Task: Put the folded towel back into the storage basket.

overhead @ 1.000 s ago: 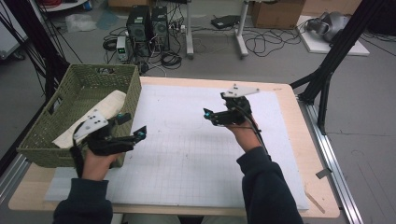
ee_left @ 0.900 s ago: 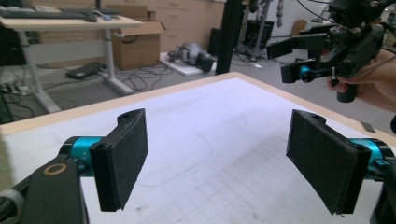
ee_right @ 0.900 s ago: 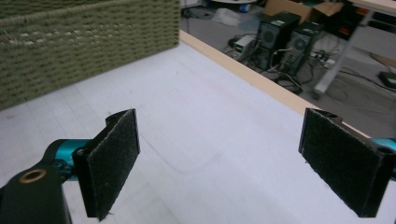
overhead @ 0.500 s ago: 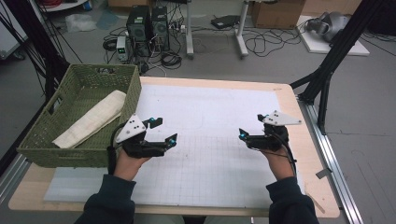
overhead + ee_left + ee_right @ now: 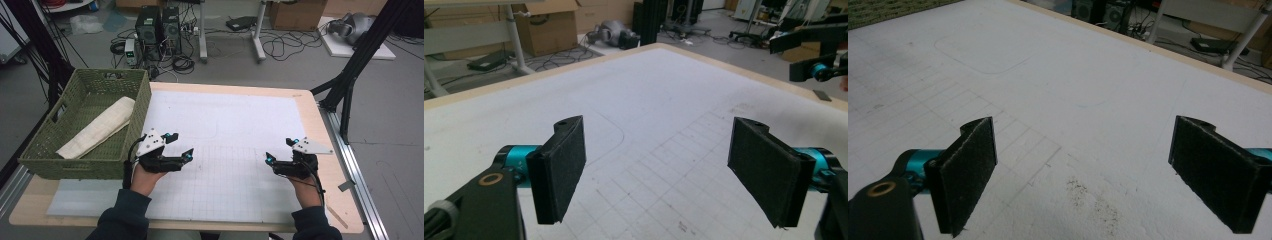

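Both grippers are released and hold nothing. The left gripper [image 5: 181,146] hovers low over the white mat [image 5: 225,120] at about 7 o'clock on the worktop [image 5: 305,100], just beside the near right corner of the green basket [image 5: 40,150]. The right gripper [image 5: 280,150] hovers at about 5 o'clock, well apart from it. In each gripper view the two black jaws stand wide with bare gridded mat between them.

The thing nearest the work is the folded cloth [image 5: 97,129], lying slantwise inside the basket at about 9 o'clock, one end leaning toward the basket's right wall.

With the cloth in the basket and the mat bare, the job looks finished, so the step in hand is probably parking. To do it well, keep both grippers level and clear of the basket wall.
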Demonstrator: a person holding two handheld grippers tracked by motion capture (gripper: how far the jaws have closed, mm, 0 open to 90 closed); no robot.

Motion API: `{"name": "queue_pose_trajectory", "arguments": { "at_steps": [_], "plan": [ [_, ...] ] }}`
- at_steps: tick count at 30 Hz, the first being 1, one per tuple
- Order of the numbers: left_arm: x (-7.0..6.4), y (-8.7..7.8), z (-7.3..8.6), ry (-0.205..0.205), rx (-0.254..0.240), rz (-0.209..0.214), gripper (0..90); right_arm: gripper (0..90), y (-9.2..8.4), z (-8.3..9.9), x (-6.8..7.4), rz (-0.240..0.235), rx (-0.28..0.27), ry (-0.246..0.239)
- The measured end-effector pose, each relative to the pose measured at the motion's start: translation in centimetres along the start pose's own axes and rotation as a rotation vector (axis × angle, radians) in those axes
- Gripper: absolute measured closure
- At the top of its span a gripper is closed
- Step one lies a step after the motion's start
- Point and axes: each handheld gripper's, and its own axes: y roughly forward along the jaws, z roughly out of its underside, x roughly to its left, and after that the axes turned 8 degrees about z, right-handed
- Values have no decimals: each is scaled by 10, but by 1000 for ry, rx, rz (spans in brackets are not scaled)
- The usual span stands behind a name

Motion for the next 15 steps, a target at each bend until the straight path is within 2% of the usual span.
{"name": "queue_pose_trajectory", "arguments": {
  "at_steps": [3,7,15],
  "plan": [
    [-3,1,5,8,4,-10,241,113,1,1,1,6,2,-6],
    [-5,1,7,6,1,-2,244,113,-1,4,4,6,16,-8],
    [-3,0,9,-2,11,-10,244,113,-1,6,2,9,16,6]
  ]
}}
